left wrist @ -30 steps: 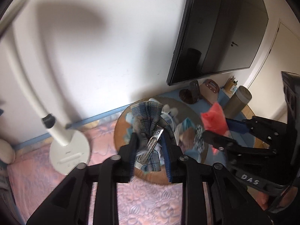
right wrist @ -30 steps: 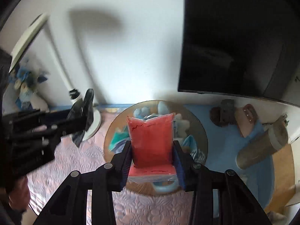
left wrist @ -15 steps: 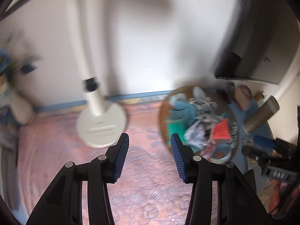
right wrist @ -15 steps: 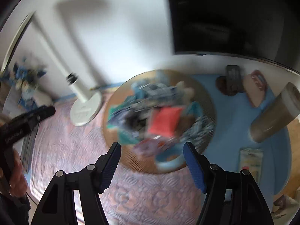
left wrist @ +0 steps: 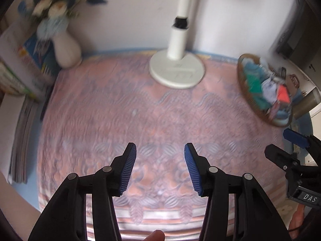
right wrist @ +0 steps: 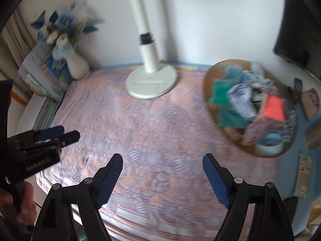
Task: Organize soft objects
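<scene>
A round woven basket (right wrist: pixel 218 76) at the right holds a heap of soft things: a red pouch (right wrist: pixel 273 108), green cloth (right wrist: pixel 219 95), blue-white plaid cloth (right wrist: pixel 240 100) and others. The basket also shows in the left wrist view (left wrist: pixel 243 94) with the red pouch (left wrist: pixel 282 94). My left gripper (left wrist: pixel 160 166) is open and empty above the pink patterned cloth (left wrist: pixel 140 110). My right gripper (right wrist: pixel 162 178) is wide open and empty, left of and nearer than the basket. Each gripper shows in the other's view, the right one (left wrist: pixel 289 142) and the left one (right wrist: pixel 58 134).
A white lamp base (right wrist: pixel 151 84) with its pole stands at the back centre. A white vase of blue flowers (right wrist: pixel 77 64) and stacked books (right wrist: pixel 40 80) sit at the back left. A dark screen (right wrist: pixel 297 30) hangs at the right. A grey cylinder (left wrist: pixel 309 102) stands beyond the basket.
One second ago the left gripper held plaid cloth and the right held the red pouch over the basket. Both let go, opened, and pulled back to the left; the items now lie in the basket.
</scene>
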`<state>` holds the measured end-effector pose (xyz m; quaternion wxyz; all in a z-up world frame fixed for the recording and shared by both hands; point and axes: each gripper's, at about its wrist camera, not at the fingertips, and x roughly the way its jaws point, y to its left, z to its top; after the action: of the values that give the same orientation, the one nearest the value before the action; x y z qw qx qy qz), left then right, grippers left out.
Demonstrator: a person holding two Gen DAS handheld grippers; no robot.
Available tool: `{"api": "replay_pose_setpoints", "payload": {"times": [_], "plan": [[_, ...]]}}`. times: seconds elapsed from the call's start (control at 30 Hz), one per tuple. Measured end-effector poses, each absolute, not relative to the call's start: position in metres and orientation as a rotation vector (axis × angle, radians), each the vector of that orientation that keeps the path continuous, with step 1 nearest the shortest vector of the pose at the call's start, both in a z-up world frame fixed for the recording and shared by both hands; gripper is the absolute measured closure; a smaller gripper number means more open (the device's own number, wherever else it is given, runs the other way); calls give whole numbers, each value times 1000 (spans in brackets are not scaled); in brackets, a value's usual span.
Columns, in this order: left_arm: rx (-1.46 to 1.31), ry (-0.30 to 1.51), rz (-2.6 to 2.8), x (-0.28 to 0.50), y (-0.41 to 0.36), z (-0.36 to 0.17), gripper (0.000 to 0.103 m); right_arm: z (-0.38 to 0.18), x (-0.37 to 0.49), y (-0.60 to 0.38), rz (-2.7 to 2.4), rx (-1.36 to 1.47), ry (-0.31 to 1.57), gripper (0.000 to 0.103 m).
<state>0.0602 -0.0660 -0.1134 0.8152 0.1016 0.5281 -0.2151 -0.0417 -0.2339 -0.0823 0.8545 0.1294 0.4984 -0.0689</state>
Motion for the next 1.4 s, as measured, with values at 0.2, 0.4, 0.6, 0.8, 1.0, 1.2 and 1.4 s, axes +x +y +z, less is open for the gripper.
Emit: {"api": "replay_pose_setpoints", "payload": {"times": [0.2,0.4,0.6,0.8,1.0,1.2,1.4], "plan": [[227,1137,-441,56,-40,-140,56,-104,-36,-200,-175,267,1062,22],[279,1152,-397,60,-39,-184,56,-140,-27,-190,-258,213,1042,20],[261,1168,-332,68,-35,-211,56,-166,-22,-181,-289,174,1052,20],[263,1098,-280,71,-38,-222,56,-182,-18,-179,-303,179,1047,20],[250,1009,-251,78,-41,-228,56,-196,-10,-182,-340,175,1027,20],[227,964,-282,65,-43,-203,56,-180,-12,-176,-344,173,1011,20],[297,941,-353,55,-61,-204,56,-184,-15,-185,-353,222,1037,20]]}}
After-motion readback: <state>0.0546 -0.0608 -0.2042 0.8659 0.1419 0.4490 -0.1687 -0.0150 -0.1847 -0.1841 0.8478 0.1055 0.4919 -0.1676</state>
